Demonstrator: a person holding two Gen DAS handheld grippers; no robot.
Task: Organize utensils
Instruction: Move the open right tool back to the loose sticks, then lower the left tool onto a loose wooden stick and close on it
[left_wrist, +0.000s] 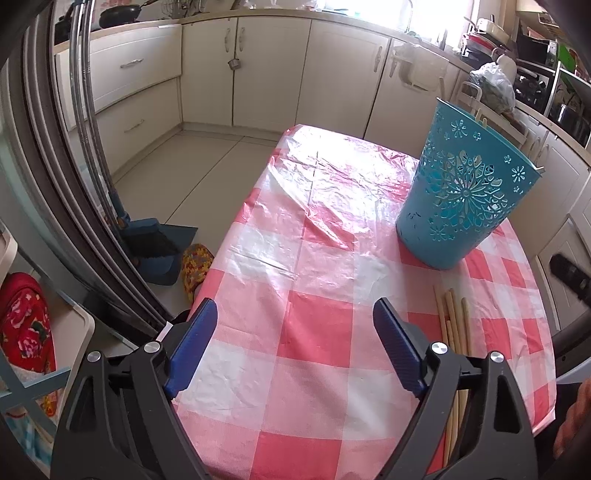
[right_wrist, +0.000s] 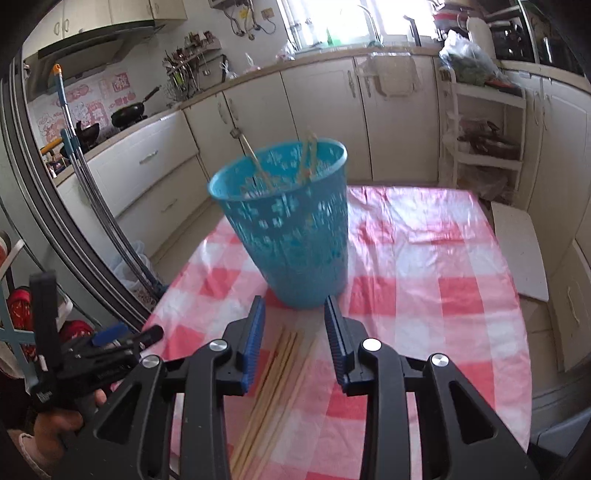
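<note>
Picking up the loose pale wooden chopsticks cleanly probably means lowering the right gripper straight down over the bundle and closing across the sticks, not along them. They lie flat on the red-and-white checked plastic-covered surface, directly below and between the right jaws, which stand partly open and hold nothing. Just beyond stands the perforated teal plastic basket, already carrying a few sticks. The left gripper hovers beside the bundle, jaws wide apart and empty.
</note>
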